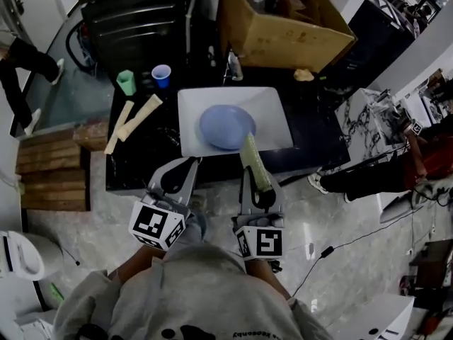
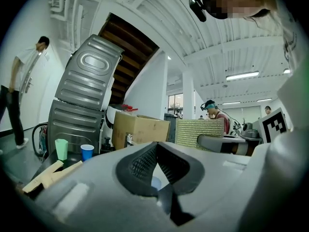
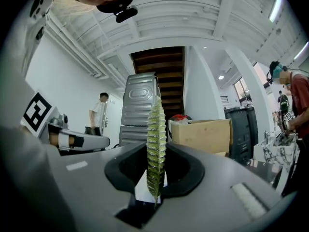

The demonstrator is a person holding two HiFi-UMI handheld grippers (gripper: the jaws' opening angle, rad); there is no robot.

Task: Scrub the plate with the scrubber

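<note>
Nearest the lens, the person's grey shoulders point(image 1: 191, 289) fill the bottom of the head view, and both grippers reach out from them toward the plate point(image 1: 225, 127). That blue plate lies flat inside a white tray point(image 1: 272, 101) on the black bench point(image 1: 315, 144).

On the plate's near right side, the right gripper point(image 1: 255, 187) has its fingers clamped on one end of the green scrubber point(image 1: 253, 160). The right gripper view shows the scrubber standing edge-on between them, thin and ridged. Its free end comes up to the plate's near right rim, though I cannot tell whether it touches. On the plate's near left side, the left gripper point(image 1: 188, 167) hangs short of the tray with its fingers point(image 2: 141, 162) pressed together on nothing.

The main risk, as I judge it, is the loose plate. Nothing pins it, so a hard stroke may skate it across the tray or ride it up the tray wall. The scrubber is gripped by one end only and looks soft. Under pressure it may fold or twist out of the fingers, or meet the plate by its narrow edge instead of its face. A wide sweep beyond the plate's far left could knock the green cup point(image 1: 126, 82) or the blue cup point(image 1: 161, 75) standing there.
</note>
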